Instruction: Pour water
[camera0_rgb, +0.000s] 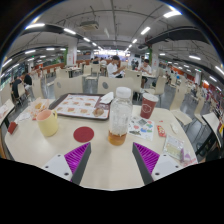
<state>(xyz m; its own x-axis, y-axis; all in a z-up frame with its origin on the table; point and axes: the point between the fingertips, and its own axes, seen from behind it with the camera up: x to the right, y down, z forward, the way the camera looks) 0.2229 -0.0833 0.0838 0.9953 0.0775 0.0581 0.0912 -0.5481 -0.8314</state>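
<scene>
A clear plastic bottle (120, 114) with a white cap stands upright on the pale table (105, 160), just ahead of my fingers and a little right of the gap's middle. It holds amber liquid at its base. My gripper (111, 158) is open, its purple pads (77, 155) wide apart with only bare tabletop between them. A plastic cup (46, 123) with yellowish contents stands to the left of the bottle. A red paper cup (148, 106) stands beyond the bottle to the right.
A round red coaster (83, 134) lies left of the bottle. A tray (80, 105) with printed pictures sits behind it. Snack packets (172, 143) lie at the right. Beyond the table are canteen tables, chairs and seated people (115, 66).
</scene>
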